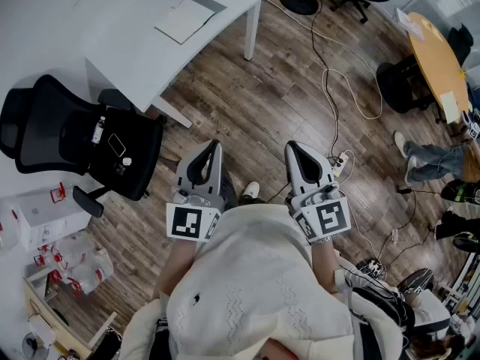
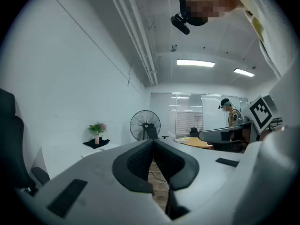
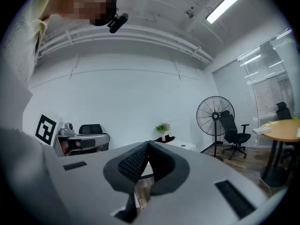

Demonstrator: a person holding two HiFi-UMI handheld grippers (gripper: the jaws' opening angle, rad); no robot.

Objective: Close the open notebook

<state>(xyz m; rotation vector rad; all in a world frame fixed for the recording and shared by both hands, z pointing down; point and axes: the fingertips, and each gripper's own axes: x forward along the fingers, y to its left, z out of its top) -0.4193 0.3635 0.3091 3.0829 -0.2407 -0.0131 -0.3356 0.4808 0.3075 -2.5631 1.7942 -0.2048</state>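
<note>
The notebook (image 1: 182,21) lay on the white desk (image 1: 127,47) at the far end of the head view, well apart from both grippers; whether its pages were fully spread was hard to tell from there. The left gripper (image 1: 215,147) and the right gripper (image 1: 292,148) were held side by side at the person's waist over the wood floor (image 1: 285,88), and each gripper view showed its jaws pressed together with nothing between them. The task looked not yet begun, so the step in hand was the approach: best done by walking to the desk clear of the black office chair (image 1: 82,137) and the cable (image 1: 334,88), parting one gripper's jaws only near the cover, catching its free edge, and swinging it over the spine while the other gripper steadied the lower half. No brand, label or legible writing showed; the only print was the black-and-white square markers (image 1: 192,222) on the grippers
</note>
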